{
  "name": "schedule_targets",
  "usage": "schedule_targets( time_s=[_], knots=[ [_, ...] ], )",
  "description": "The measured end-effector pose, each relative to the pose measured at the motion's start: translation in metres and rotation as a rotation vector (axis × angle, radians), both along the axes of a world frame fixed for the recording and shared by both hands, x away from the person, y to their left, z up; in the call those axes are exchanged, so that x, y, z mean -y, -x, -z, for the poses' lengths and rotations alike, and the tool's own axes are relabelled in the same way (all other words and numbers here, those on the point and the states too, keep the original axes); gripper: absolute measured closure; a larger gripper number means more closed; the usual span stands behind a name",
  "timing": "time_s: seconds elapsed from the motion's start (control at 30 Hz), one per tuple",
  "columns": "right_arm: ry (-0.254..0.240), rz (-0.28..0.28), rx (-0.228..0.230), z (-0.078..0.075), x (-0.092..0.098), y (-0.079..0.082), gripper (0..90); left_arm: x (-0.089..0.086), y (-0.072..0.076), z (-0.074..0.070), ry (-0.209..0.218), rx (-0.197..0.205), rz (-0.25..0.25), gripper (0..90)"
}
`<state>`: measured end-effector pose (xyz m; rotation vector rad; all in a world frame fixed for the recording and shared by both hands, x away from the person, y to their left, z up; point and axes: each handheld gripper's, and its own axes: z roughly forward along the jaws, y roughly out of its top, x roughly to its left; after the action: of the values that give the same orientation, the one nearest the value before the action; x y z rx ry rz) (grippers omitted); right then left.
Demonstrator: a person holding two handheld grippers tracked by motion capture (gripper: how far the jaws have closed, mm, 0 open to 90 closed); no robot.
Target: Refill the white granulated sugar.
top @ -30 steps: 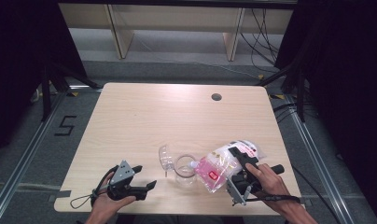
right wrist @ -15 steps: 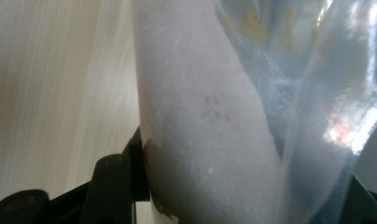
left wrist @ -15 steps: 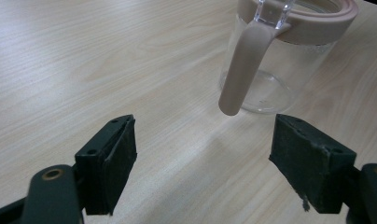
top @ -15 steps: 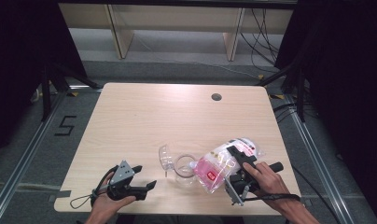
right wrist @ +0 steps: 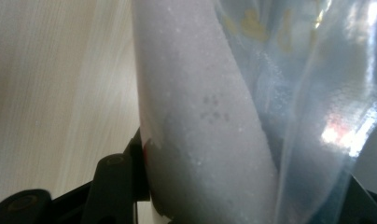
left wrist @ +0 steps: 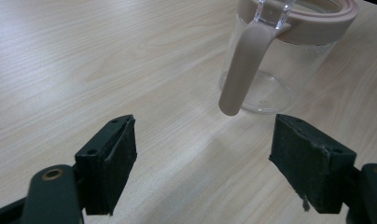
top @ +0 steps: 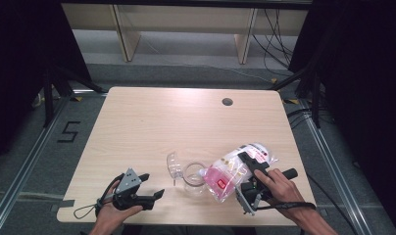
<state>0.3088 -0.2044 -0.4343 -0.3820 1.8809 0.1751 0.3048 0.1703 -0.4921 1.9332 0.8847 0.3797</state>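
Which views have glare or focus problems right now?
Right gripper view: bag sits too close, soft focus, with bright glare patches on its clear film at right. Left gripper view: sharp; jar and open jaws crisp, faint shadow on the table. High view: even light on the tabletop, dark surround.

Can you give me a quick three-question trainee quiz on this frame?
1. True or false: the left claw is closed on the jar.
2. What does the right claw grip? A) plastic bag of pink-white powder B) the jar's open lid C) a cable
3. The jar's rim and latch are which colour?

Key: 1 false, its jaws stand open with the jar apart beyond them. 2 A. 3 pale pink.
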Motion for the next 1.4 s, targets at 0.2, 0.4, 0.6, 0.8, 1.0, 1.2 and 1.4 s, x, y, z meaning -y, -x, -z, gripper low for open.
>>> schedule_targets(
  time_s=[0.2,0.4,0.6,0.8,1.0,1.2,1.4],
  knots=[
    [0.038,0.01,0.016,-0.0029,-0.0015,0.0009,50.0,0.0,0.0,0.0,0.0,0.0,0.0,22.0],
    [0.026,0.005,0.009,-0.0037,-0.002,0.0001,50.4,0.0,-0.0002,0.0001,-0.001,0.0,0.002,22.0],
    [0.04,0.003,0.022,-0.0058,-0.0037,0.0003,50.6,-0.0001,-0.0001,0.0,0.0,0.0,0.0,22.0],
    [0.024,0.019,0.022,-0.0055,-0.0025,0.0008,50.9,-0.0003,-0.0001,-0.0001,0.0,0.001,-0.001,22.0],
    [0.046,0.014,0.036,-0.0063,-0.0028,0.0012,51.1,0.0,0.0001,-0.0001,0.001,0.0,-0.002,22.0],
    [0.085,-0.014,0.039,-0.0079,-0.0047,-0.0005,51.4,-0.0003,0.0,-0.0002,0.001,0.0,-0.002,22.0],
    [0.068,0.025,0.069,-0.0054,-0.003,0.0014,51.6,-0.0002,0.0,-0.0002,0.0,0.001,-0.001,22.0]
  ],
)
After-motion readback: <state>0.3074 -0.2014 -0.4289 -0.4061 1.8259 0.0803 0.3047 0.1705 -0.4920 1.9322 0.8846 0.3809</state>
